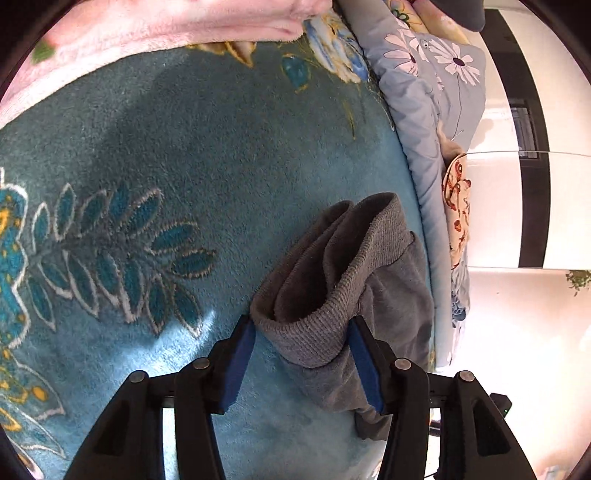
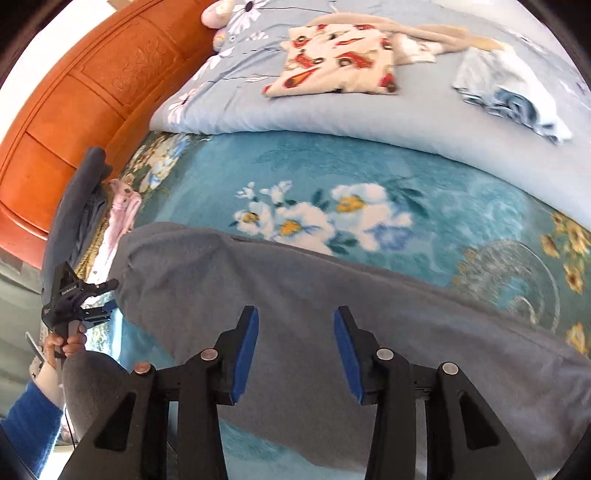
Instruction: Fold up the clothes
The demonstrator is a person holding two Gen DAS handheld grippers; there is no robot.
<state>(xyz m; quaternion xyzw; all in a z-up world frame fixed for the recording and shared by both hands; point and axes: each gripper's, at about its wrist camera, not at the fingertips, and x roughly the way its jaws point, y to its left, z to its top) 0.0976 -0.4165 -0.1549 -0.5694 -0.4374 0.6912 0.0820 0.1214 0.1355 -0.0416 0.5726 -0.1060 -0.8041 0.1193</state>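
Note:
A grey sweatshirt-like garment (image 2: 295, 295) lies spread across the teal floral blanket (image 2: 443, 206) on the bed. In the left wrist view its ribbed cuff or hem (image 1: 325, 280) is bunched and sits between my left gripper's (image 1: 303, 332) blue pads, which are open and stand on either side of the fabric. My right gripper (image 2: 295, 325) is open just above the flat grey cloth, holding nothing. The left gripper also shows in the right wrist view (image 2: 99, 299), at the garment's left end, held by a hand.
A light blue flowered quilt (image 2: 332, 114) lies behind the blanket with a car-print pillow (image 2: 340, 59) and a crumpled pale garment (image 2: 509, 92) on it. A folded pink cloth (image 1: 147, 26) and a dark garment (image 2: 81, 206) lie near the orange wooden headboard (image 2: 74, 103).

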